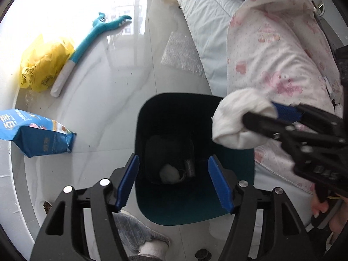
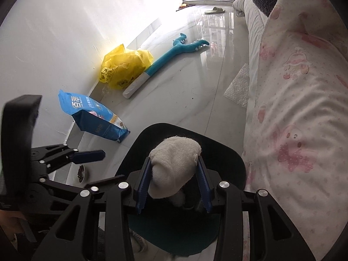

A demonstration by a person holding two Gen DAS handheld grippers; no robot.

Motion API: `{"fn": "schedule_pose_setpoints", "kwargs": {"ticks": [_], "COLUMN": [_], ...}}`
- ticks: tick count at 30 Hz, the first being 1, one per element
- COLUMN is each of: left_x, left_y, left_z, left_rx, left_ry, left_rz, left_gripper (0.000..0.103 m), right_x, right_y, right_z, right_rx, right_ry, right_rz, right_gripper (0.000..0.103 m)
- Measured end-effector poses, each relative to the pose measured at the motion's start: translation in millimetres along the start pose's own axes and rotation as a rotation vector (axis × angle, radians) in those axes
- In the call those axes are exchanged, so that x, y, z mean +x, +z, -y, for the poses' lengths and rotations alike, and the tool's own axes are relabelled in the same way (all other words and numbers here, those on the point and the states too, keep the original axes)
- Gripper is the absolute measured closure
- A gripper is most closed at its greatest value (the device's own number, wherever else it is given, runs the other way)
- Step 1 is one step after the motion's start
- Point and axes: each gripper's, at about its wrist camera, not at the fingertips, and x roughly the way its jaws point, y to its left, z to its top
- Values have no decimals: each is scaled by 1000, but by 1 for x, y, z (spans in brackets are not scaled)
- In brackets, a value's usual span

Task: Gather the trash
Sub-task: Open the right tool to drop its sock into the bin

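Observation:
A dark teal trash bin (image 1: 195, 204) stands on the floor below both grippers; it also shows in the right wrist view (image 2: 226, 152). Inside lie a white wad (image 1: 169, 173) and a dark can-like item (image 1: 189, 167). My right gripper (image 2: 175, 171) is shut on a white balled-up cloth wad (image 2: 176, 163) and holds it over the bin's opening; the wad shows at the bin's right rim in the left wrist view (image 1: 237, 121). My left gripper (image 1: 174, 180) is open and empty above the bin's near side.
A blue pet-food bag (image 2: 95, 119), a yellow plastic bag (image 2: 124, 69) and a teal plush toy (image 2: 171, 56) lie along the wall. A bed with pink-print bedding (image 2: 300, 108) is on the right. A bubble-wrap sheet (image 2: 239, 87) and a food bowl (image 2: 82, 173) are on the floor.

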Motion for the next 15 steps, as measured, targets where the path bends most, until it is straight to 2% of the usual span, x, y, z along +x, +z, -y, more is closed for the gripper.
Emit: {"fn": "schedule_pose_setpoints", "kwargs": {"ticks": [6, 15], "left_x": [-25, -81], "left_y": [2, 7], "left_z": [-11, -27], "left_rx": [3, -35], "left_ry": [25, 15], "left_rz": [114, 355], "left_gripper": [32, 24], "right_x": [33, 64], "right_y": [-4, -10], "right_z": [-4, -9], "right_rx": [14, 19], "right_ry": [-18, -33], "right_rz": [-68, -149], "right_gripper": [62, 62]}}
